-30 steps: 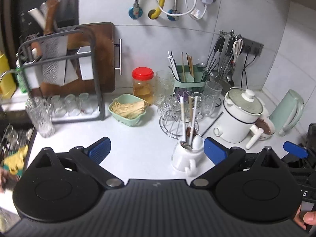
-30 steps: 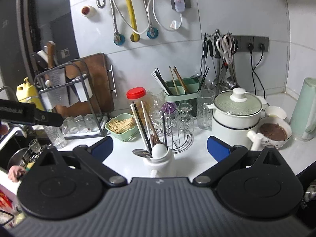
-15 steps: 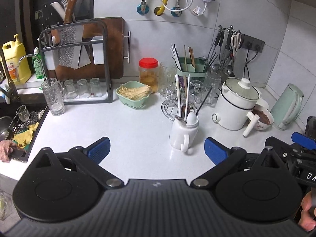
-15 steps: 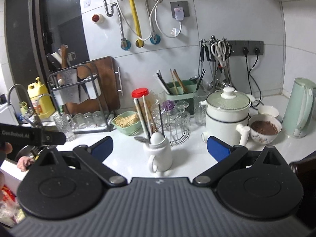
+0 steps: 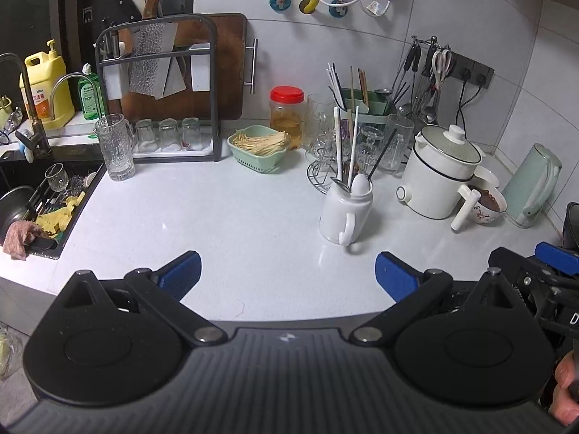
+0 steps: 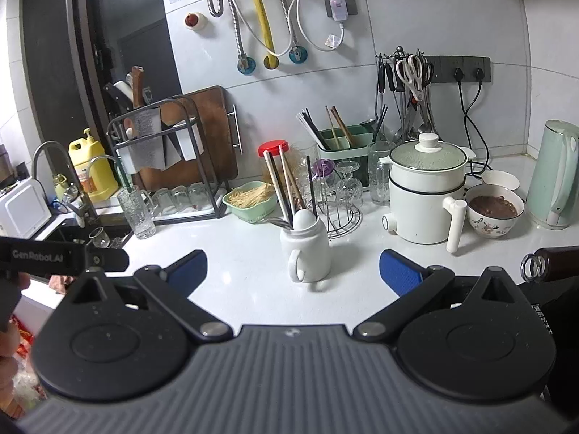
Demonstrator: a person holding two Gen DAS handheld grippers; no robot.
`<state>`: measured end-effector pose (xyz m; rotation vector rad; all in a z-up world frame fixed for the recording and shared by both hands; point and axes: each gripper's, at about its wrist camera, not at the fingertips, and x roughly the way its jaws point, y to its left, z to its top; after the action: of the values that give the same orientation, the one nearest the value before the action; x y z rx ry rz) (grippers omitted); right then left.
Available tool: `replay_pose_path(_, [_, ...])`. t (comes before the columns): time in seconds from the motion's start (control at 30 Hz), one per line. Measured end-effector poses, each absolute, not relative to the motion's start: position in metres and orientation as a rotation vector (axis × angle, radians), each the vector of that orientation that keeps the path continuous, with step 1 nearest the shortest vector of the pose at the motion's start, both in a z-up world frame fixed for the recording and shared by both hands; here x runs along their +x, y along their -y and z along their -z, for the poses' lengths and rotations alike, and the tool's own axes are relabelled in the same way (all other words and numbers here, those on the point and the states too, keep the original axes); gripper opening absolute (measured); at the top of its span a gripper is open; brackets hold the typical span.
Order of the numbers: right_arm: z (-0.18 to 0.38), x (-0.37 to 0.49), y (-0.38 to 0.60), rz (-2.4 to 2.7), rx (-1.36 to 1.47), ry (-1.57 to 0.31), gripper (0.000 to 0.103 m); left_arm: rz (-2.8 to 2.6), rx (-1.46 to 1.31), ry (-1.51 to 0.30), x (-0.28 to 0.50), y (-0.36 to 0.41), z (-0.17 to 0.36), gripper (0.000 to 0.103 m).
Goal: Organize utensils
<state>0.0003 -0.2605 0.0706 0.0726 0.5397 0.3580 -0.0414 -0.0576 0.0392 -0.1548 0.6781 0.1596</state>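
Note:
A white mug [image 5: 343,213] stands on the white counter and holds chopsticks, spoons and a white ladle; it also shows in the right wrist view [image 6: 307,249]. A green utensil caddy [image 5: 365,110] with chopsticks stands at the back wall, seen too in the right wrist view [image 6: 343,148]. My left gripper [image 5: 287,273] is open and empty, back from the mug and above the counter's front. My right gripper [image 6: 293,269] is open and empty, with the mug between and beyond its fingers.
A knife and board rack [image 5: 159,83] with glasses stands at back left, next to the sink [image 5: 32,195]. A green basket [image 5: 258,146], a red-lidded jar [image 5: 287,112], a glass stand [image 5: 325,166], a white cooker [image 5: 439,173], a bowl [image 5: 486,204] and a kettle [image 5: 532,188] line the back and right.
Both grippers have pulled back and up from the mug, which now looks smaller and farther. Both stay open and empty.

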Motion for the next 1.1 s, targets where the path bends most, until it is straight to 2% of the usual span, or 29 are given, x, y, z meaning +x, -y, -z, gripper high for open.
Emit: replay_pose_path(1.1, [-0.067, -0.009, 0.270, -0.367, 0.087, -0.532, 0.103, -0.128, -0.171, -0.668, -0.059, 0.070, -0.037, 0.103])
